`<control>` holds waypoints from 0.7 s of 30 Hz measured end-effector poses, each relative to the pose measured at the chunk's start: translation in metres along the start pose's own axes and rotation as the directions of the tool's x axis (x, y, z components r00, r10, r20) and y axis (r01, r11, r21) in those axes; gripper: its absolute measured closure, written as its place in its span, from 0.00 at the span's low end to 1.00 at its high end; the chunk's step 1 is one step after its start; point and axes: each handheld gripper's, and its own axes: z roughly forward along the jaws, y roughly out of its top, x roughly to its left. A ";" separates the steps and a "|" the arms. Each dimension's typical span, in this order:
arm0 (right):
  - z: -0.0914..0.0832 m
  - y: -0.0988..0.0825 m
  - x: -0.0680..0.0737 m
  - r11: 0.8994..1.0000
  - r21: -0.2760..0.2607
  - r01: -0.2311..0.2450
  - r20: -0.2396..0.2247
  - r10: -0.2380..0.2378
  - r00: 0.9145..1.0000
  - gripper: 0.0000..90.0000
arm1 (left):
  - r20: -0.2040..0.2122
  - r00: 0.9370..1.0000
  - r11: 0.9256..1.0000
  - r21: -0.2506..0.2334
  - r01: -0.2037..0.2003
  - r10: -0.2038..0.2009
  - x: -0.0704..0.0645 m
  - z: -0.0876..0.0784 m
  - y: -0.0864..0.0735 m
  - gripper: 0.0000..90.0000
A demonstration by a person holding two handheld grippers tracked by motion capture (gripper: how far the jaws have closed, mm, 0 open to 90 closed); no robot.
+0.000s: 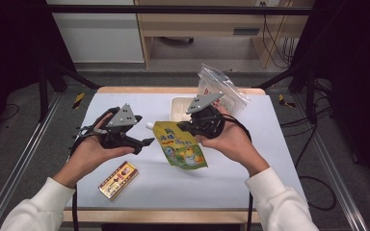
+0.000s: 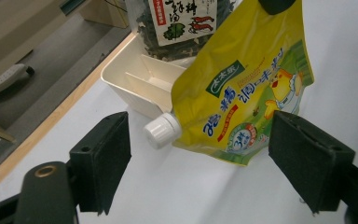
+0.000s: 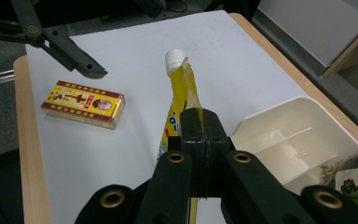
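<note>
White table [image 1: 250, 183] under dark framing. Yellow spouted pouch [image 1: 183, 146] is held above the table, pinched at its upper edge by the closed jaws of the right gripper [image 1: 183, 128]. Left gripper [image 1: 147, 143] is held beside the pouch's white cap [image 2: 161, 131], jaws wide, nothing clamped. Cream tray [image 1: 177, 108] and clear bag [image 1: 221, 91] are seen behind; yellow-red box [image 1: 118, 179] lies near the front edge.

Yellow spouted pouch [image 2: 247, 84] between parted tongs [image 2: 200, 163]

Yellow pouch [image 1: 182, 144] with white cap [image 1: 150, 125], red-and-yellow box [image 1: 118, 179]
</note>
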 end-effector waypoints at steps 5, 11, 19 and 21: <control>0.000 0.000 0.004 1.000 -0.011 0.016 -0.025 -0.017 1.000 1.00 | 0.012 1.000 1.000 -0.004 -0.023 0.023 0.000 0.005 0.006 0.26; 0.000 0.001 0.009 0.999 -0.011 0.041 -0.051 -0.042 0.998 1.00 | 0.043 0.998 0.998 0.029 -0.052 0.051 0.001 0.017 0.008 0.31; -0.002 0.000 0.010 0.998 -0.006 0.056 -0.074 -0.056 0.996 1.00 | 0.133 0.989 0.996 0.055 -0.067 0.059 0.008 0.045 0.007 0.48; -0.004 -0.002 0.010 0.998 -0.003 0.056 -0.079 -0.056 0.995 1.00 | 0.136 0.989 0.997 0.045 -0.058 0.052 0.010 0.046 0.009 0.61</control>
